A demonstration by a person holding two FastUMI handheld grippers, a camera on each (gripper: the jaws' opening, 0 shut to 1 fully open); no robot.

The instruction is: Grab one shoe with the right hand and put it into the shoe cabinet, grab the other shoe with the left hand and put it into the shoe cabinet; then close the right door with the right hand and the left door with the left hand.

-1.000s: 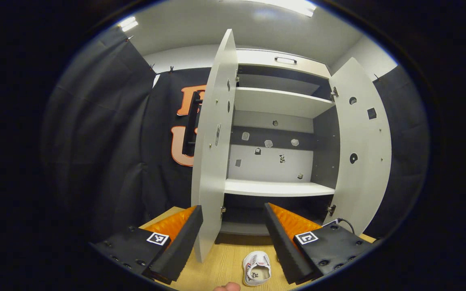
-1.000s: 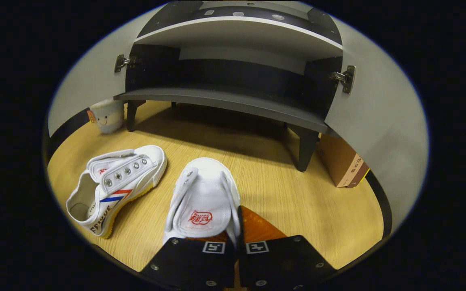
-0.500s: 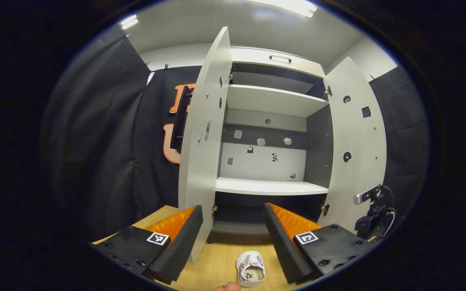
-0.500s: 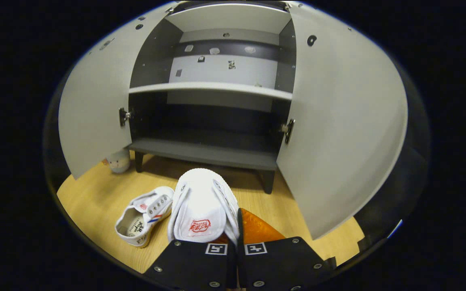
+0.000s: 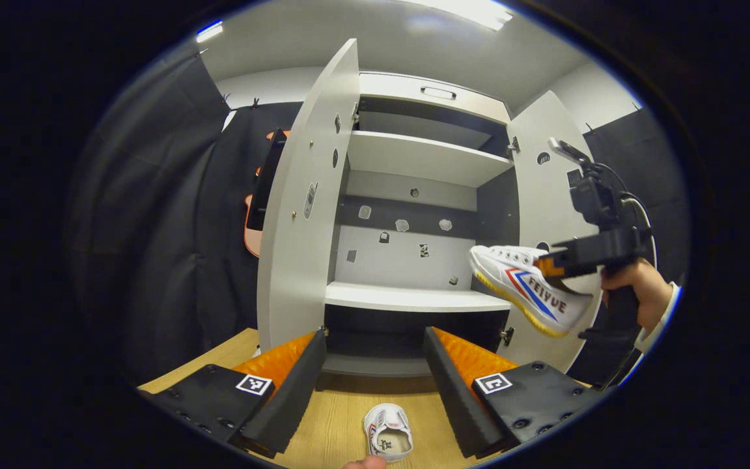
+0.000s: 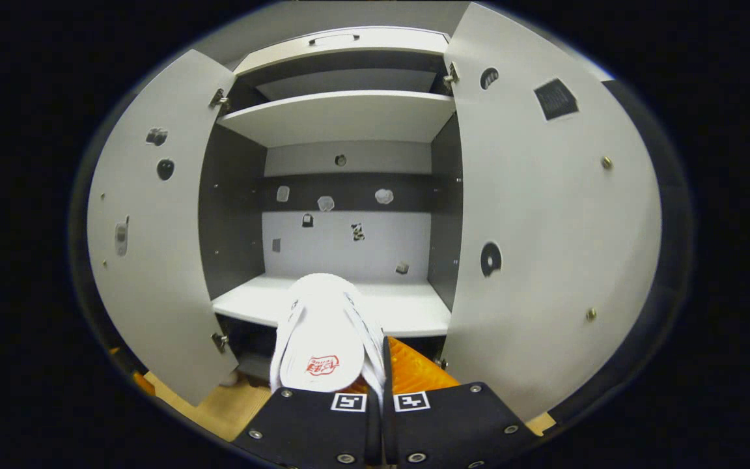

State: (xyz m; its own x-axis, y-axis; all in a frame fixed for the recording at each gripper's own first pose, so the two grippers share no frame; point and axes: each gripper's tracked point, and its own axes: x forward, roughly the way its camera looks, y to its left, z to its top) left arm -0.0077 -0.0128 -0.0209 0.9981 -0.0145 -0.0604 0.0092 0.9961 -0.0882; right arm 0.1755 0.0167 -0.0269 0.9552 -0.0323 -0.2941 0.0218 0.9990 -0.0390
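Up ahead of the right gripper [image 6: 375, 365], the shoe cabinet [image 6: 342, 117] is seen with both doors swung wide. Its jaws are closed down on a white shoe [image 6: 323, 339]: the shoe's side wall is pinched between the two fingers, and the tongue with its red mark lies just above them. The toe is pointed straight forward from the jaws toward the middle shelf [image 6: 407, 312], which is seen just past the toe; whether the toe is already over the shelf cannot be told. The left door [image 6: 147, 260] is seen to the left of the jaws and the right door [image 6: 544, 247] to their right.

In the left gripper view, the left gripper [image 5: 375, 371] is held with its jaws spread wide and nothing between them. Below the gap, close to the fingers, the second shoe [image 5: 388, 440] is seen lying on the wooden floor [image 5: 329, 430], its opening turned up. Beyond the gap the cabinet's dark bottom compartment is framed, with the middle shelf [image 5: 414, 298] above it. To the right of and above these jaws, the other gripper [image 5: 560, 264] is seen in a hand [image 5: 635, 290] with the white shoe [image 5: 531, 290] carried in the air, its toe aimed left toward the cabinet's opening, just above shelf level and in front of the right door [image 5: 544, 195].
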